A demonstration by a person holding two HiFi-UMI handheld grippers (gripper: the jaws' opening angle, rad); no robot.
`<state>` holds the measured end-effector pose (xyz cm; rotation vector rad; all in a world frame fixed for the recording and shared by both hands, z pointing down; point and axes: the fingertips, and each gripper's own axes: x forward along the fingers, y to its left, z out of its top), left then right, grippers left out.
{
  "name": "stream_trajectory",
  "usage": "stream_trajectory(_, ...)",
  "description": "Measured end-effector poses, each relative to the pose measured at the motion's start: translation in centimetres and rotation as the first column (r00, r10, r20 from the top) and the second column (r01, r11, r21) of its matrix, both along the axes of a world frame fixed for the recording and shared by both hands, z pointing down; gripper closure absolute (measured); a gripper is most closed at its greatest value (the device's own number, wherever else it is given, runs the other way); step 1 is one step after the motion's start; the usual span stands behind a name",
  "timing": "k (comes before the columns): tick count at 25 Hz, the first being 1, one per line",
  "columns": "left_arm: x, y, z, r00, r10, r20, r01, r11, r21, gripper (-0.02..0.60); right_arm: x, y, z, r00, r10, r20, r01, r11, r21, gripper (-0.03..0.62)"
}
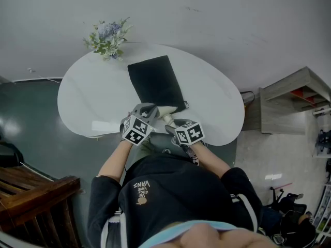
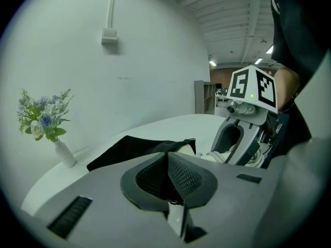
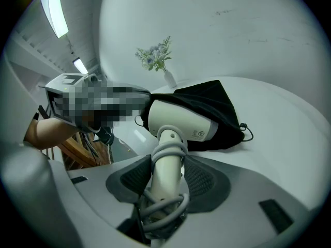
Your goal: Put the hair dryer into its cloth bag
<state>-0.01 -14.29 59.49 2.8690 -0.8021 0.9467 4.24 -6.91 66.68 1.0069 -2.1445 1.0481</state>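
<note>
Note right gripper (image 3: 166,165) clamped on the handle of the hair dryer (image 3: 178,120), one pad pressing each side, over the grey cord (image 3: 166,149) wound round that handle.

Note left gripper (image 2: 167,156) pressed together, tips pinching the raised rim of the cloth bag (image 2: 124,151) (black cloth, tented up right to the tips).

Find both grippers at the bag's near, open end, the left at its left corner and the right just beside it.

Find the dryer at the bag's mouth, cream head part-way under the lifted rim, handle wholly outside.

Read the handle's long axis as running from the bag's mouth back toward the person, rising out of the right jaws. Read the barrel as lying crosswise to the handle, along the mouth.

See the bag lying on the white table (image 1: 88,102), closed end away from the person.

See the flower vase (image 1: 108,37) beyond the bag's far end, well apart.
</note>
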Motion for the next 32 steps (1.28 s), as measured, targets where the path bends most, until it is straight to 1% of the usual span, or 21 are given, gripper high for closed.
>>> stream_trajectory(5,0.0,0.3,-0.2,1.000,0.026,0.000,-0.026,1.000,0.011,0.549,0.0,-1.9,0.1,1.000,0.016,-0.013,-0.016,1.000,0.003,0.385)
stream_trajectory(10,-0.2,0.3,-0.6,0.999,0.050,-0.012,-0.050,0.999,0.019,0.549,-0.4,-3.7,0.0,1.000,0.011,-0.028,-0.010,1.000,0.016,0.385)
stream_trajectory(18,-0.5,0.4,-0.8,0.996,0.087,-0.034,-0.087,0.996,0.010,0.549,-1.4,-5.6,0.0,0.999,0.010,-0.039,-0.009,1.000,0.013,0.385)
stream_trajectory(26,-0.9,0.1,-1.4,0.990,0.119,-0.076,-0.119,0.993,0.000,0.549,-2.4,-8.0,-0.3,0.999,0.012,-0.040,-0.011,1.000,0.020,0.385)
stream_trajectory(32,-1.0,0.4,-1.8,0.982,0.156,-0.107,-0.158,0.987,-0.012,0.549,-2.8,-9.8,-0.3,0.999,0.027,-0.043,-0.026,0.999,0.019,0.385)
